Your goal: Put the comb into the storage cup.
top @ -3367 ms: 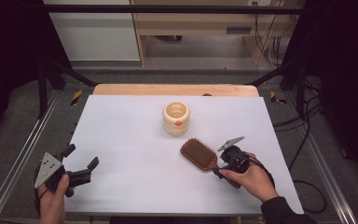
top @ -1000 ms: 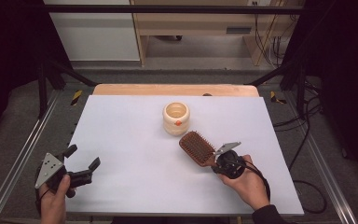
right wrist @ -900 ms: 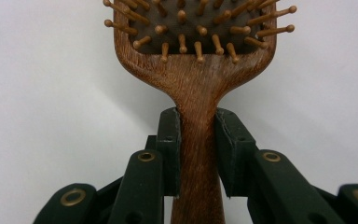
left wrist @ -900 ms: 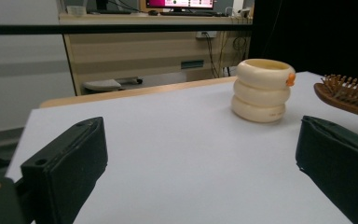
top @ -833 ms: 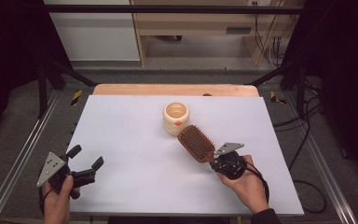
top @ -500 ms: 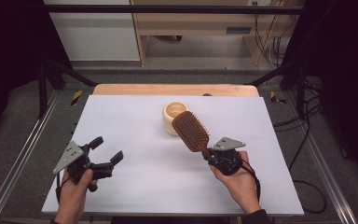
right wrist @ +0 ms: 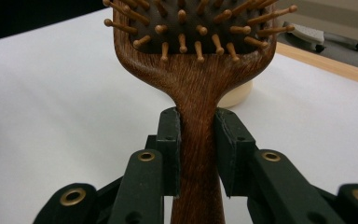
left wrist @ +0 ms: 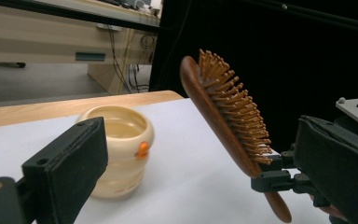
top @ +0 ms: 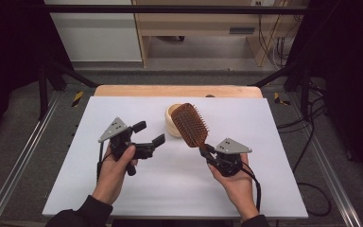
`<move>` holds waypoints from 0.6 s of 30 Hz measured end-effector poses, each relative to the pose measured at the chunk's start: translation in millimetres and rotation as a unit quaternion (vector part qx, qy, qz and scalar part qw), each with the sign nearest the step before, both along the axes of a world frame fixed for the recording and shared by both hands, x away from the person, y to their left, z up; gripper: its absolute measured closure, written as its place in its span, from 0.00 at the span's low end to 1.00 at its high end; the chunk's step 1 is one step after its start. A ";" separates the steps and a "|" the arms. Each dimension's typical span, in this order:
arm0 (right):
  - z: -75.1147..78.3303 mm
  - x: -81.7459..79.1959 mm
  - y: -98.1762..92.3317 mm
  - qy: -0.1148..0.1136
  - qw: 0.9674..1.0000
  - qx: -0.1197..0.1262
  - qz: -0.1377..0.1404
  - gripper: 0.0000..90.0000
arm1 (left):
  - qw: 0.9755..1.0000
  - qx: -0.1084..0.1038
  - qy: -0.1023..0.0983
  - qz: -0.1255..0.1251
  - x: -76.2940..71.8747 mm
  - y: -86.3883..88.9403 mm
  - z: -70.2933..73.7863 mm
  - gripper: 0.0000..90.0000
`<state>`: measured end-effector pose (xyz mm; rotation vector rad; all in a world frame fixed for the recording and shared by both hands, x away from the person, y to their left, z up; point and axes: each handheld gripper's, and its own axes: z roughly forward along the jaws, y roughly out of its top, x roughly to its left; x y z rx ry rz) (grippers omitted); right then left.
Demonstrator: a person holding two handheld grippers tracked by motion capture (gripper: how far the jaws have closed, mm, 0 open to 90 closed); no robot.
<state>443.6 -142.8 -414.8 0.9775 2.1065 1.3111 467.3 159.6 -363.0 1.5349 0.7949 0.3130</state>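
Right gripper point(top: 207, 151): jaws pinching wooden hairbrush point(top: 189, 124) by its handle, lifted; left gripper point(top: 152, 135): jaws spread, empty; brush partly hides cream cup point(top: 172, 119).

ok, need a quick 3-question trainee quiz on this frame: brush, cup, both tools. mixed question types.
1. True or false: the right tool is shut on the handle of the wooden hairbrush.
2. Multiple choice: the left tool is A) shut on the cup, B) open and holding nothing, C) shut on the brush head.
3. Short answer: in the high view, what stands on the white table just behind the raised brush head?

Key:
1. True. Its pads press both sides of the handle.
2. B.
3. The cream cup, upright, untouched by either tool.
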 end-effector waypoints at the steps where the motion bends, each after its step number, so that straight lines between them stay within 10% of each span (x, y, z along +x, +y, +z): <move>1: 1.0 -0.9 0.1 -0.004 1.000 0.001 -0.001 0.81 | 1.000 0.000 0.002 -0.003 1.8 -5.7 0.7 0.03; 18: 4.2 -3.4 2.9 -0.024 1.000 0.018 -0.004 0.81 | 0.999 0.002 0.018 -0.033 14.2 -50.3 5.9 0.04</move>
